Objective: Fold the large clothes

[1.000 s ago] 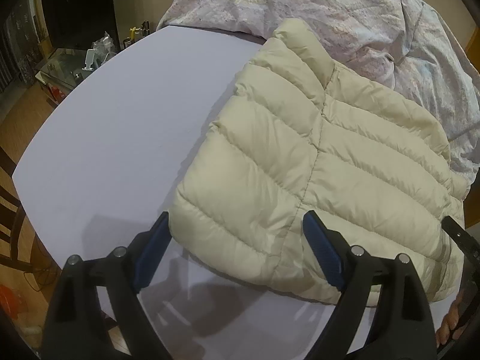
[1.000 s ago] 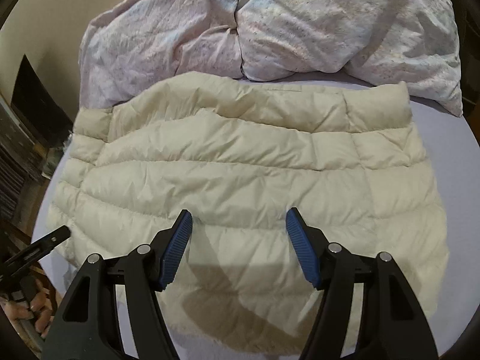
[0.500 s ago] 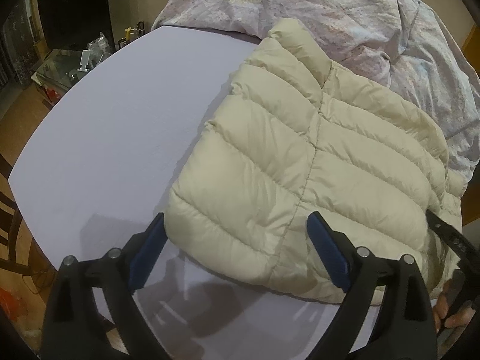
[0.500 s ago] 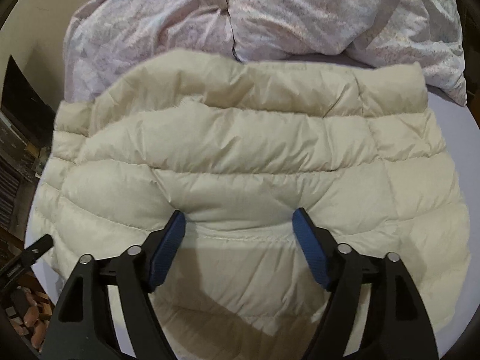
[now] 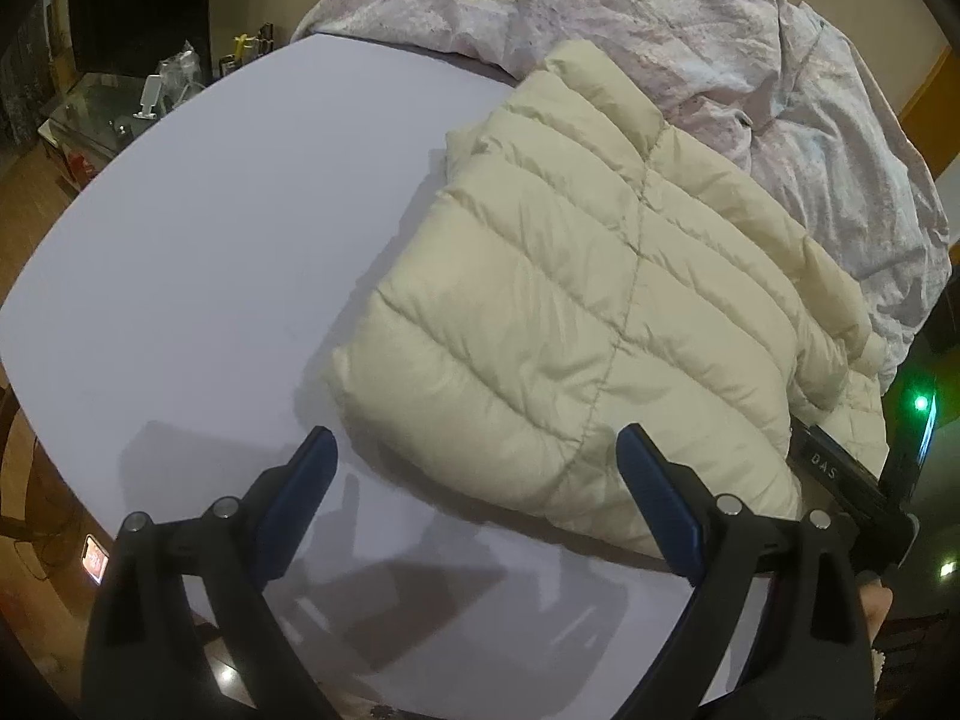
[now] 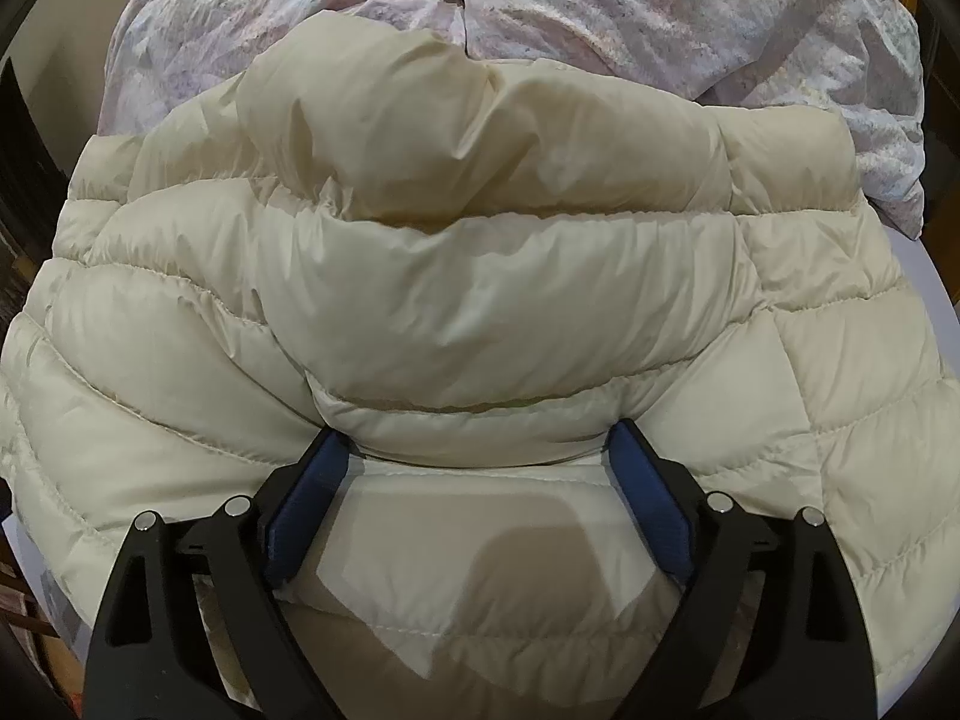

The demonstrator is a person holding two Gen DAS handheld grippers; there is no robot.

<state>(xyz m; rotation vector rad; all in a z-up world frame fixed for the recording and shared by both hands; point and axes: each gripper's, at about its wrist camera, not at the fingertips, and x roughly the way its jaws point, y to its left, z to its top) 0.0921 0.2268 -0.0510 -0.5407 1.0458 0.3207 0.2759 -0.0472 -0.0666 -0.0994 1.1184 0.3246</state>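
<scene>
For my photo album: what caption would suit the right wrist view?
Right gripper, jaws opening, pressed into a puffy cream jacket bulging between its blue pads, rumpled floral bedding behind.

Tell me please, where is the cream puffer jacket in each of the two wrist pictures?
Left wrist: cream puffer jacket fills the centre and right, on the white table.
Right wrist: jacket fills nearly the whole picture.
Shared landmark: the pink floral quilt behind it.

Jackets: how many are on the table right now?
1. A single cream puffer jacket lies folded on the white table, its far edge against the crumpled floral quilt. In the right wrist view it fills most of the frame. Anything under the quilt is hidden.
</scene>
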